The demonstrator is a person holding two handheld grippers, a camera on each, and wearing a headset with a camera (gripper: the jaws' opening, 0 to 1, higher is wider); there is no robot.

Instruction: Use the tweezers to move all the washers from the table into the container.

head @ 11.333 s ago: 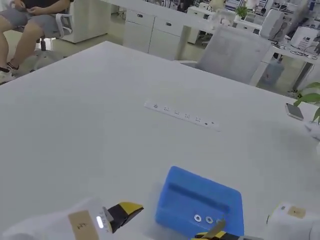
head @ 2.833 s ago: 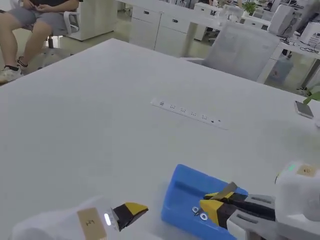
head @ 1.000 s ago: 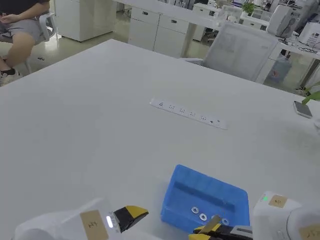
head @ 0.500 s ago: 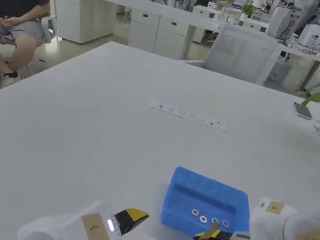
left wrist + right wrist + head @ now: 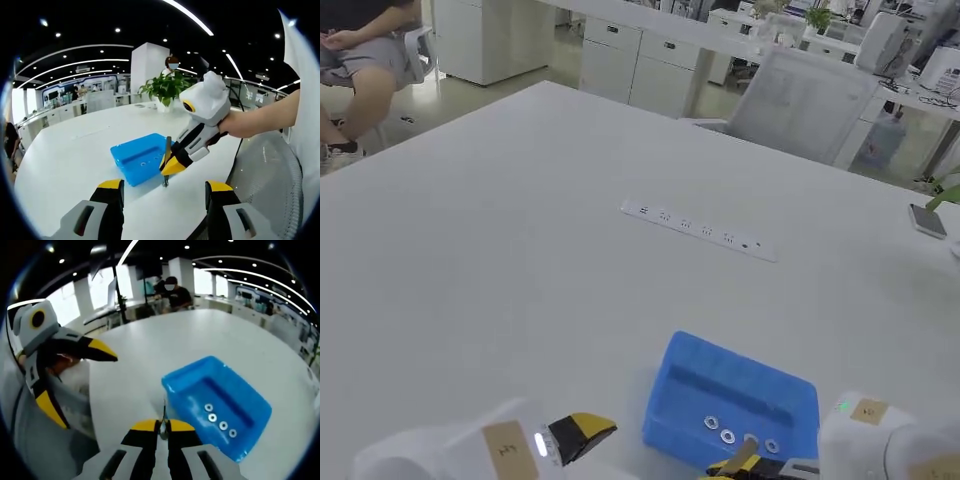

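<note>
The blue container (image 5: 692,385) stands near the table's front edge, with several washers (image 5: 728,436) in a row on its floor. My right gripper (image 5: 748,467) is just in front of it, shut on the thin metal tweezers (image 5: 163,412), whose tip points down at the table by the container's (image 5: 200,382) near wall. Whether a washer is at the tip is too small to tell. My left gripper (image 5: 165,187) stands open to the left of the container (image 5: 131,155), with nothing between its jaws. The right gripper (image 5: 172,162) and tweezers show ahead of it.
A white power strip (image 5: 698,230) lies across the middle of the white table (image 5: 500,230). A phone (image 5: 928,220) rests at the far right edge. An office chair (image 5: 790,105) stands behind the table, and a person (image 5: 360,60) sits at far left.
The right gripper, above the container 2.8 s ago, has drawn back toward the table's front edge. More washers lie in the container than 11.3 s ago. The left gripper has barely moved.
</note>
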